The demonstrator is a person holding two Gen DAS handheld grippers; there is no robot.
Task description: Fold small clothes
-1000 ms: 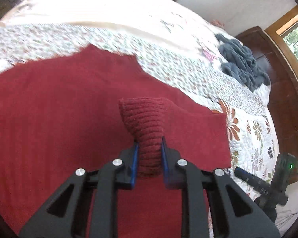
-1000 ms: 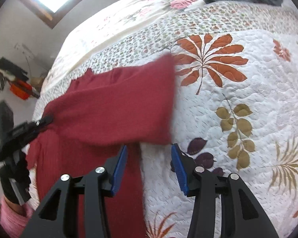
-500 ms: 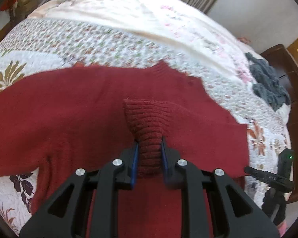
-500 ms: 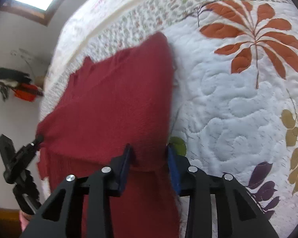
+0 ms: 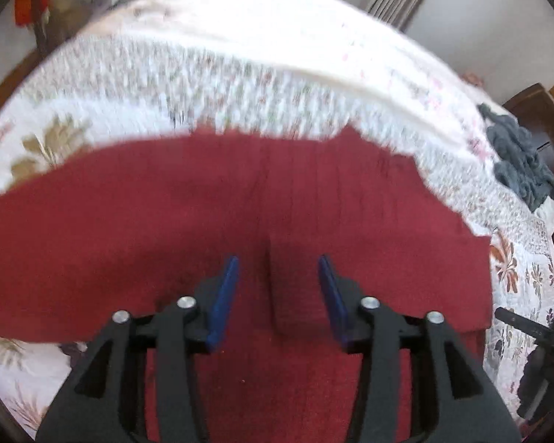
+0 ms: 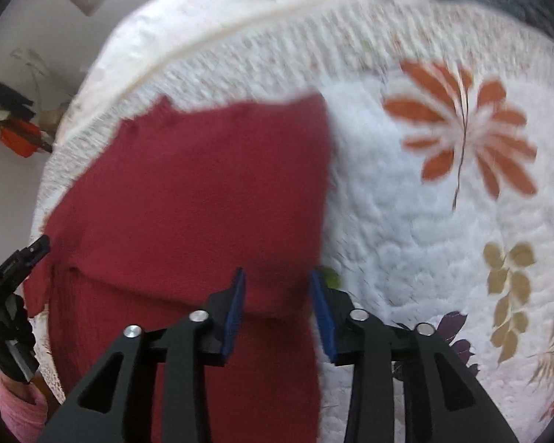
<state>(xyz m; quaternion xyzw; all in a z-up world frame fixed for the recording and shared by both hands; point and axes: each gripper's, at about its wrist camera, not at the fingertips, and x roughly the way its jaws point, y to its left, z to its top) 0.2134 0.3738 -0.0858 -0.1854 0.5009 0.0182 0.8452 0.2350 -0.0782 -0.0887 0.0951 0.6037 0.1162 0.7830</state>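
A dark red knit sweater lies spread on the floral quilt. My left gripper hovers open just above it, and the ribbed sleeve end lies flat between its blue pads, touching neither. In the right wrist view the sweater has a sleeve folded across its body. My right gripper is at that fold's near right corner, its pads pressed against the fabric on both sides. The left gripper shows at the sweater's left edge, held by a gloved hand with a pink sleeve.
A heap of grey clothes lies at the far right of the bed beside dark wooden furniture. Bare quilt stretches right of the sweater. Orange and black items hang on the wall to the left.
My left gripper has opened and let the sleeve end drop flat onto the sweater. My right gripper came down from open onto the folded corner and has kept the same narrow gap for half a second.
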